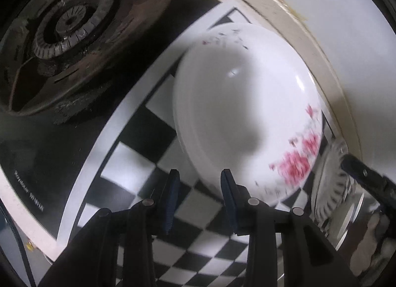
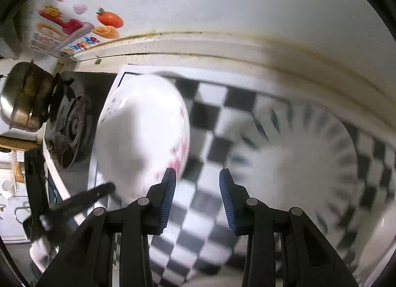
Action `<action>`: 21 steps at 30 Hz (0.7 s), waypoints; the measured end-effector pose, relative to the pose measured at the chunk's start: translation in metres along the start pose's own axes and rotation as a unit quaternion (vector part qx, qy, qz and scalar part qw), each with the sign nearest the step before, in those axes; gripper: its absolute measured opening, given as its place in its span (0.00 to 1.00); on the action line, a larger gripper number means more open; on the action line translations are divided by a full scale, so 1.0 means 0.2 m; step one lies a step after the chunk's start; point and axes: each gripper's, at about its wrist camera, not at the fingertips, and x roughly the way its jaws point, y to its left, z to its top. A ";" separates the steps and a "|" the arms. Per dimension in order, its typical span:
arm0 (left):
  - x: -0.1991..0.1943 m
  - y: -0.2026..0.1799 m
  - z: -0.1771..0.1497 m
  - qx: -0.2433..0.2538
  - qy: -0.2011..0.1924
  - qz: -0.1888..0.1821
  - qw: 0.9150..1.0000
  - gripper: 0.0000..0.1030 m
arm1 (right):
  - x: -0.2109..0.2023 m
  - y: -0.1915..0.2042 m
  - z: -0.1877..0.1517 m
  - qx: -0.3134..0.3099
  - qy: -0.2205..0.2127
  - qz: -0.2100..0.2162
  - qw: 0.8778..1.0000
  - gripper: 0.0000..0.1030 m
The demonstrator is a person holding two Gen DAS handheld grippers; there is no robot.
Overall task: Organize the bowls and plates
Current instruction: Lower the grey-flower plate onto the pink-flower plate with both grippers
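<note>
Right tool [image 2: 198,198] empty; only right view shows metal pot [image 2: 23,104].

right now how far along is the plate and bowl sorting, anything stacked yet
Done: nothing looks stacked. The floral plate and the blue-ticked plate lie apart on the checkered mat.
In hand: nothing; the left gripper and right gripper are both open and empty above the mat.
Left: gathering the plates together. No bowl is clearly in view.
</note>
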 end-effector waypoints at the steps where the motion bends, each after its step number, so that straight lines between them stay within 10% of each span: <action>1: 0.02 0.01 0.02 -0.005 0.000 -0.002 1.000 0.31 | 0.05 0.01 0.06 -0.004 0.008 -0.002 1.000 0.38; 16: 0.07 -0.01 0.15 -0.002 -0.004 0.007 1.000 0.29 | 0.42 0.01 0.37 -0.016 0.060 0.048 0.997 0.36; 21: 0.07 0.01 0.15 -0.002 -0.015 0.007 1.000 0.24 | 0.46 0.05 0.40 -0.030 0.060 0.056 0.996 0.17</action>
